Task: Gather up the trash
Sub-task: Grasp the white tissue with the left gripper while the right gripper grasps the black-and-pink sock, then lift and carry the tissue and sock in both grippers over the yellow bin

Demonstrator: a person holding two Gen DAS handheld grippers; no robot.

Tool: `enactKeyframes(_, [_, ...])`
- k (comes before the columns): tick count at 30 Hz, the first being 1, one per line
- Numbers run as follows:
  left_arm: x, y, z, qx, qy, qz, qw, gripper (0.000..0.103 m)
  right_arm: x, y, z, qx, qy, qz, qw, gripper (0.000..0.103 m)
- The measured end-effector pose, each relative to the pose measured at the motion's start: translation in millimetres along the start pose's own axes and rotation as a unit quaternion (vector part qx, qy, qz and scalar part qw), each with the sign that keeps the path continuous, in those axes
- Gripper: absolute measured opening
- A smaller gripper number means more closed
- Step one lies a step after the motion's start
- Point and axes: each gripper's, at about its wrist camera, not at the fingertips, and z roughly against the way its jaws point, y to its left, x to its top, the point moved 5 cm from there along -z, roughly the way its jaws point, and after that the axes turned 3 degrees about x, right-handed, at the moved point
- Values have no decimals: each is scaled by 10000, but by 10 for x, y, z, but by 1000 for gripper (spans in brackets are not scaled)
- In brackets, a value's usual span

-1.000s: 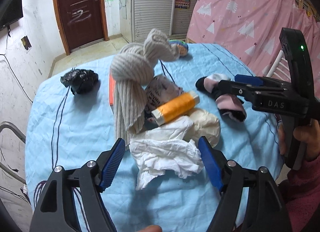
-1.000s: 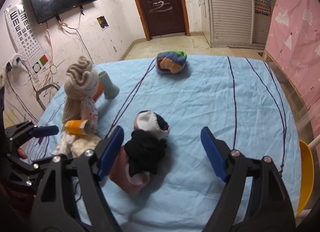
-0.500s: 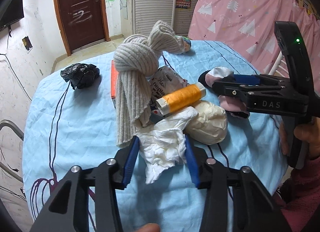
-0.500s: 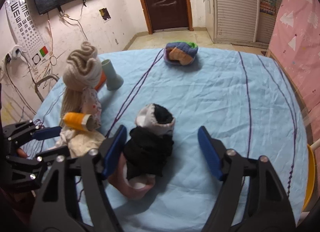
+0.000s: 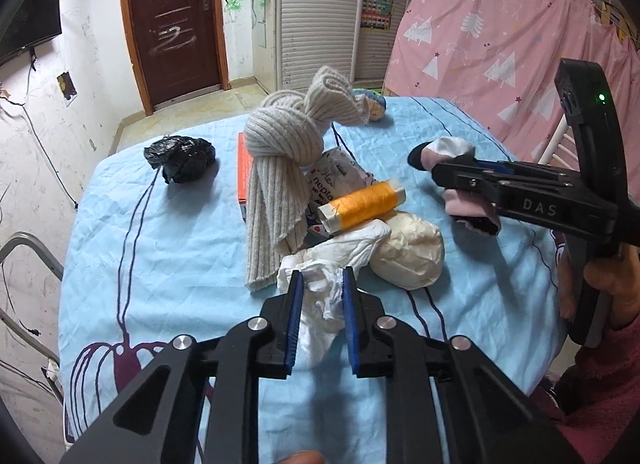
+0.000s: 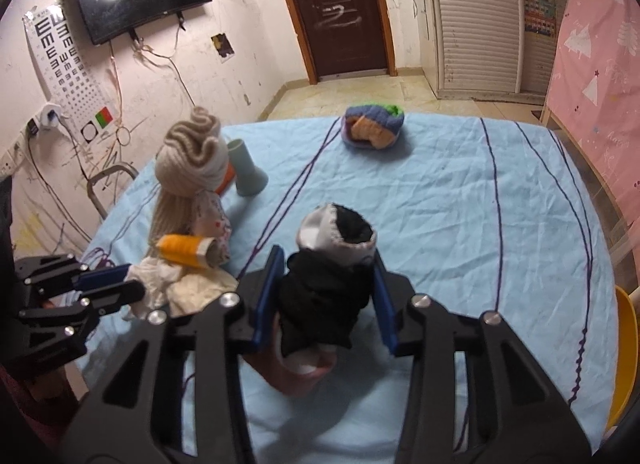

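On a round table draped in a wrinkled light-blue cloth [image 5: 168, 232], the left gripper [image 5: 320, 284] closes its blue-padded jaws on a crumpled white tissue [image 5: 324, 288], the paper squeezed between the pads at the near edge of a small heap. Just behind the tissue lie a cream-coloured paper ball [image 5: 412, 256], a spool of orange thread [image 5: 362, 206] and a knotted beige ribbed knit scarf [image 5: 280, 168] draped over a printed wipes packet [image 5: 332, 180]. A crumpled black plastic bag [image 5: 180, 158] sits apart on the far left. To the right, the right gripper [image 6: 328, 284], held in a person's hand [image 5: 600, 280], closes its jaws around a bundled black, white and pink sock [image 6: 332, 284], both pads against the fabric. A rolled blue, orange and green sock [image 6: 374, 128] lies well apart near the table's far edge, and a pale grey-green cone [image 6: 246, 170] stands beside the scarf
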Motion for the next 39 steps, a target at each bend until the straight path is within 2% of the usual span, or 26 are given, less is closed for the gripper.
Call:
enactKeyframes(7, [43,-11,308,140,-300,15,9995,10,32,-120,200,-24,-258,-102,9996,40])
enactKeyframes(10, [96,-40,453,226,-458,-7,9987,4,45,-180,279,-19,-370,-154,9992,40])
enactKeyframes(15, [178,-84,638,355,-669,-90,9971,4,41,-249,378,4,-493,-208,9986,40])
enactKeyframes(17, [207,-88,627,398,-648,-121,9970,4,31,-279,398,14,-510,-229,9984,40])
enactKeyframes(21, [165,-88,463,422,-318,-149,9985,6,-11,-345,421,15,-508,-266,9984,40])
enactKeyframes(23, [127,-100,362,453,-169,-200,9986,20,-22,-382,421,7,-510,-293,9983,40])
enactKeyframes(25, [92,-105,259,504,-40,-239,9984,59,-33,-405,425,13,-508,-312,9982,41])
enactKeyframes(26, [84,-106,213,537,-1,-250,9982,61,-37,-416,428,7,-510,-313,9982,41])
enactKeyframes(35, [-8,-84,-123,480,425,-198,9977,60,-44,-556,513,-60,-602,-399,9974,41])
enactKeyframes(38, [-32,-76,-179,592,437,-225,9970,41,-34,-614,551,-85,-645,-437,9969,41])
enactKeyframes(39, [-30,-74,-174,626,417,-235,9969,30,-35,-628,558,-89,-658,-449,9968,41])
